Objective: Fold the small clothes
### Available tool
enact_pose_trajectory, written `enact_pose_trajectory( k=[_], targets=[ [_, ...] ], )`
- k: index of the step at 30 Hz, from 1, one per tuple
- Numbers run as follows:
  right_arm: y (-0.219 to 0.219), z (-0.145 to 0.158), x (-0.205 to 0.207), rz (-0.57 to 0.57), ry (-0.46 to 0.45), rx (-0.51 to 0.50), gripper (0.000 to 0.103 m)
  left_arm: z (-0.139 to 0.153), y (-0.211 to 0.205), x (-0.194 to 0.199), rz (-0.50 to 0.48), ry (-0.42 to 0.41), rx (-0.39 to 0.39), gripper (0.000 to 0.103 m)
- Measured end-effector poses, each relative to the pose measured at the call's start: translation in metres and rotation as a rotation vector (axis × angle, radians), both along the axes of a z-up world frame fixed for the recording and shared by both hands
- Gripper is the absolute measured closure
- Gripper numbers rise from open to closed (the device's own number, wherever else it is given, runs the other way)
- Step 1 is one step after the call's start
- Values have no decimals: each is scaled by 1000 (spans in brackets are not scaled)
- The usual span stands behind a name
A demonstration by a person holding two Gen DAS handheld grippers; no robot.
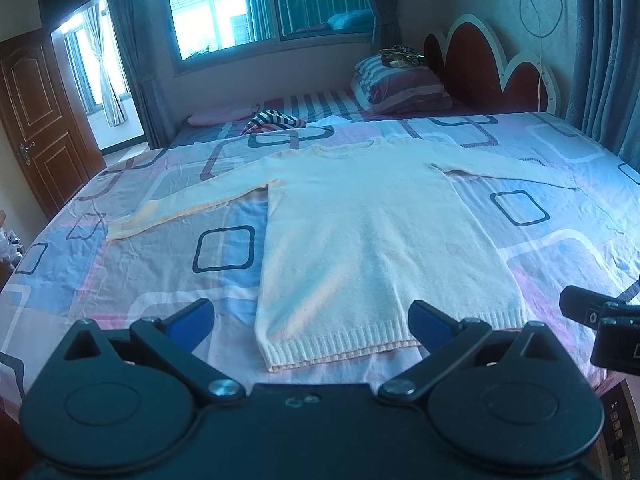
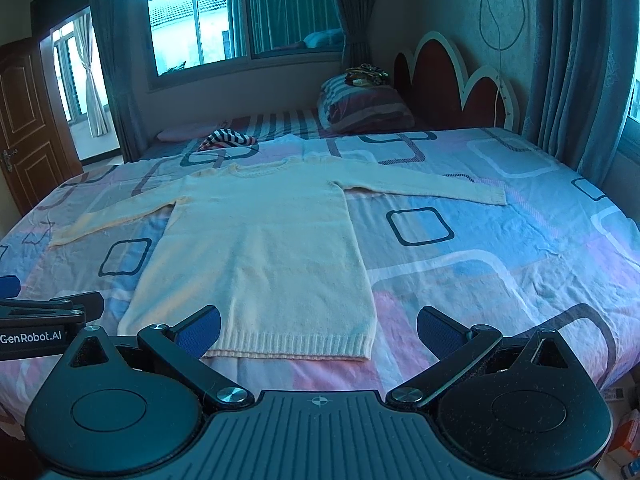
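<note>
The bed (image 1: 132, 264) wears a sheet patterned with rounded squares. A cream sweater (image 1: 372, 240) lies flat on it, sleeves spread (hem towards the near edge). Farther back rest a striped garment (image 1: 274, 120), a pink pillow (image 1: 220, 116) and a folded striped quilt (image 1: 400, 88).

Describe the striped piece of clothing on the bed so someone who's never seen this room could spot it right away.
Start at the big bed under the window, then find the cream sweater spread flat across it. Just beyond the sweater's collar, toward the window, lies a small crumpled striped garment. Its bold dark and white stripes and bunched heap set it apart from the flat, plain sweater.
</note>
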State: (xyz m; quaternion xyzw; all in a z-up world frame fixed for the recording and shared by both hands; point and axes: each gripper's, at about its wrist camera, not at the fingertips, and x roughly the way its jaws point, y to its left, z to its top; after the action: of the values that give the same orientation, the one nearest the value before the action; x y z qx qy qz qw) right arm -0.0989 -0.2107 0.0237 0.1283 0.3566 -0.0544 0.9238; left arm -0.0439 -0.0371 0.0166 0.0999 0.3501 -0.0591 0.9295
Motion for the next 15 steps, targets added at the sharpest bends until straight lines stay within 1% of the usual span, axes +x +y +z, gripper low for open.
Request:
enact_pose_trajectory(
  k=[15],
  targets=[
    [2, -1, -1, 9, -2, 2, 0, 1, 0, 2, 5, 1, -4, 1]
  ],
)
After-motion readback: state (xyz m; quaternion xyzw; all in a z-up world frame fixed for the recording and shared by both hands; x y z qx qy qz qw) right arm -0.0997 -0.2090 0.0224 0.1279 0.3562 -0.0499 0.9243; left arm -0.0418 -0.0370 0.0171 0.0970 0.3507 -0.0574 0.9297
